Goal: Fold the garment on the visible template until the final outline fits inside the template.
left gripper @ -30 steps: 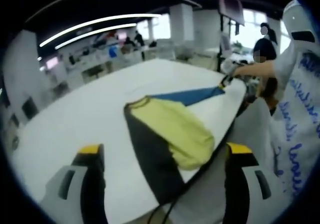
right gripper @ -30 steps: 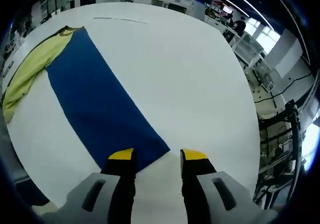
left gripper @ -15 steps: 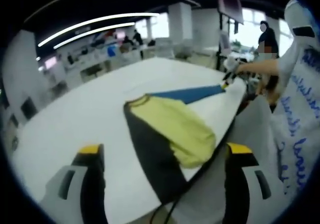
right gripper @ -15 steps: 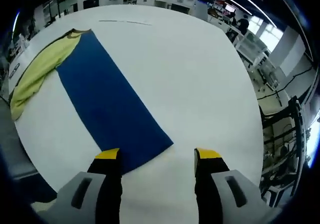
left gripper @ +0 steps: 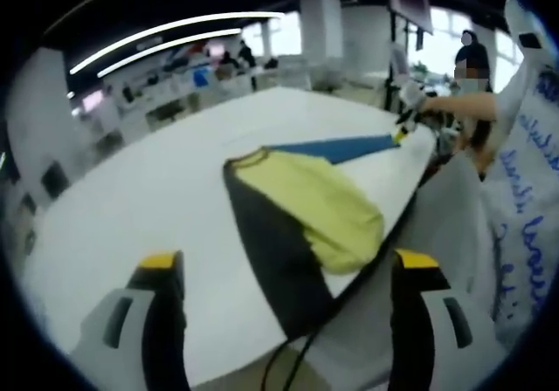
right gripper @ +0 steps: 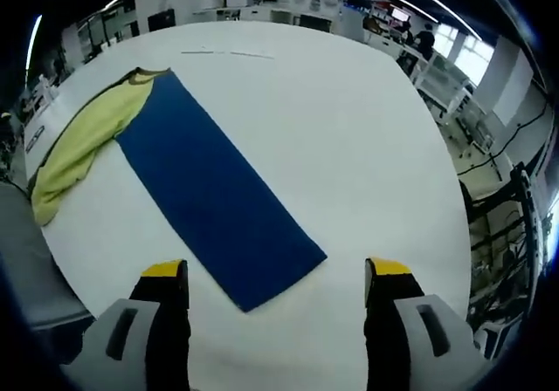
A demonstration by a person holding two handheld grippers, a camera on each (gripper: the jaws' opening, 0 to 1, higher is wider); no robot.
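Your left gripper (left gripper: 284, 269) has its jaws spread wide and grips nothing; it hangs at the near edge of the white table (left gripper: 131, 208), with the garment (left gripper: 306, 212) ahead between the jaws. From here the garment shows a yellow fold lying over a dark panel, its end reaching right to the table edge, and a blue strip running away toward the far corner. A dark cord (left gripper: 284, 365) drops off the table edge below it. At that far corner your right gripper (left gripper: 403, 132) sits by the blue tip. To the right stand a person in white with blue lettering (left gripper: 528, 190) and another person behind.

Your right gripper (right gripper: 275, 273) is also spread wide and holds nothing. The blue strip's near corner (right gripper: 249, 299) lies between the jaws, flat on the table (right gripper: 349, 147), touching neither. The garment (right gripper: 210, 199) runs diagonally up to the left, with the yellow part (right gripper: 83, 151) along the left table edge, ending at that edge. Right of and beyond the strip the tabletop is bare and wide. A thin dark line (right gripper: 227, 54) is marked on the table near its far edge. Desks (right gripper: 437, 72) stand off to the right.
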